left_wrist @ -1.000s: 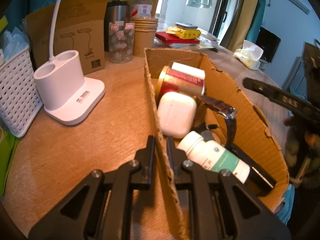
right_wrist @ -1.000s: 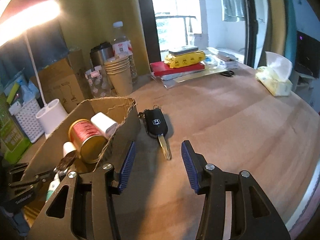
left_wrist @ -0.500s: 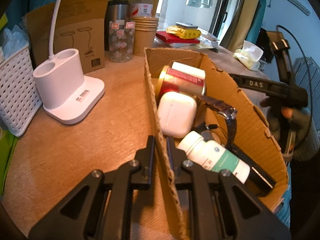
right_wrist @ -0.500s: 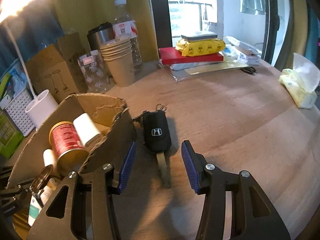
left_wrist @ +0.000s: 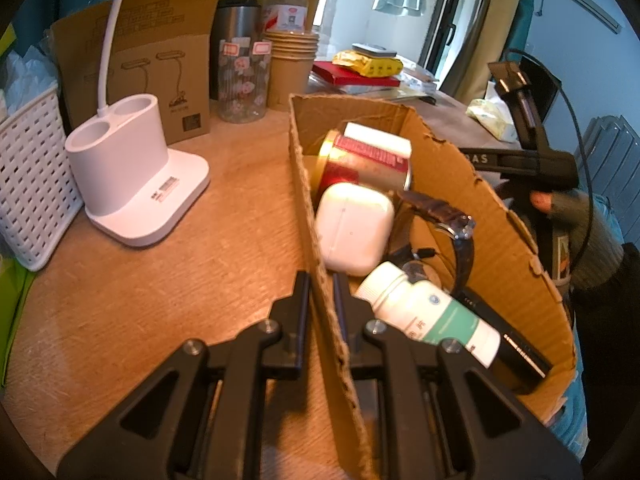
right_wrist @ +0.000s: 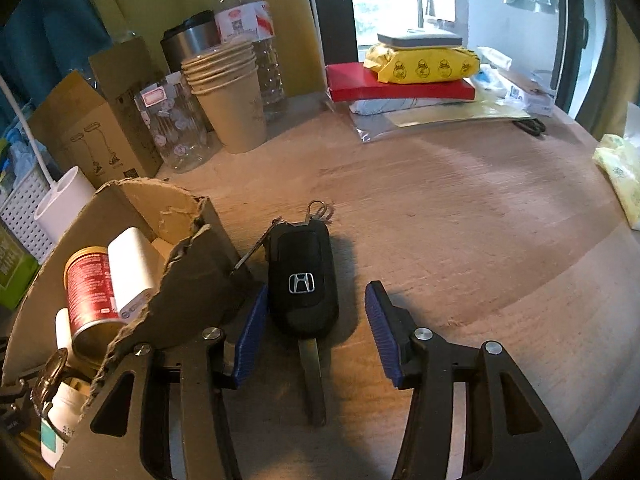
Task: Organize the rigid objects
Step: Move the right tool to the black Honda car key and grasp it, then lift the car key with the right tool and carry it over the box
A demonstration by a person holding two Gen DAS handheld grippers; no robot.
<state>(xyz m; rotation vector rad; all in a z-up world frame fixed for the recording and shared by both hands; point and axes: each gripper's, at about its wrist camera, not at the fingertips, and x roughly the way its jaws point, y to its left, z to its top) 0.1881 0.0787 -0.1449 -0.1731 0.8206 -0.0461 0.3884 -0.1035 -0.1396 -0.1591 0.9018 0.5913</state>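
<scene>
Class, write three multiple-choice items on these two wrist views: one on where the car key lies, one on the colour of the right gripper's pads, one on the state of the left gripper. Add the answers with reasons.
1. Where is the car key?
A. inside the cardboard box
B. on the table beside the box
C. on the red book

2. What colour are the pads on the right gripper?
A. blue
B. white
C. orange

3. What is the left gripper doing?
A. hanging open over the lamp base
B. holding the pill bottle
C. clamped on the cardboard box wall

Answers:
1 B: the key lies on the wooden table, just outside the cardboard box.
2 A: both finger pads are blue.
3 C: its jaws pinch the box wall from both sides.
</scene>
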